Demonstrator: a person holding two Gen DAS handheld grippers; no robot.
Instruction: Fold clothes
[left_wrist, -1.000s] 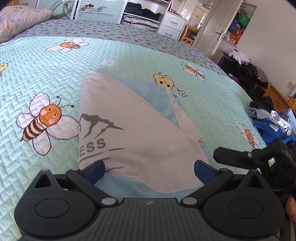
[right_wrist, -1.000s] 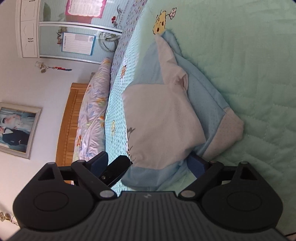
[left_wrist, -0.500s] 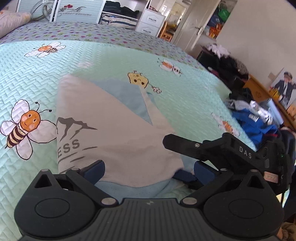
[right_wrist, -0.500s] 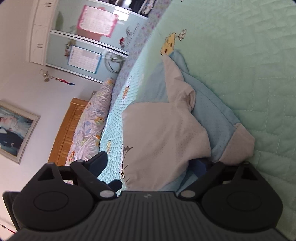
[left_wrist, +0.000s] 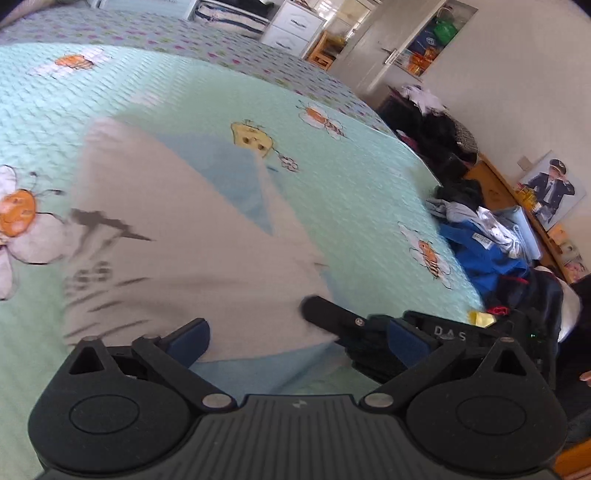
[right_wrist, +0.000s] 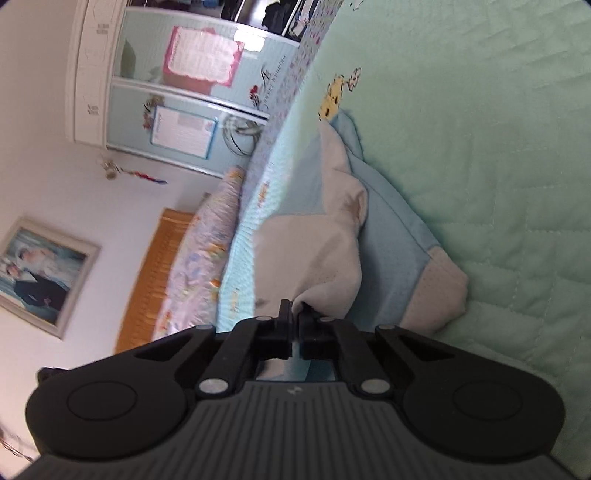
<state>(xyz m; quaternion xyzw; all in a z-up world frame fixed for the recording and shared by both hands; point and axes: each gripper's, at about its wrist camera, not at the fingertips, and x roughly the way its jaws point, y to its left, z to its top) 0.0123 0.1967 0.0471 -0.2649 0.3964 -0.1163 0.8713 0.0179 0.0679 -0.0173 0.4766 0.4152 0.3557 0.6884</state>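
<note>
Shirt of white and pale blue mesh cloth lies partly folded on the mint quilted bed, just below the yellow cartoon print. Half a second ago the right gripper was spread; now it is clenched on the shirt's near edge. The left gripper hangs released over that edge. I judge the next fold is starting.

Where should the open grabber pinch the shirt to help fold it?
Probably the near hem of the shirt, on its own side. That edge lies flat and loose between the left gripper fingers, so coming in low from the near side suits. The right gripper is shut on the hem's other end.
</note>
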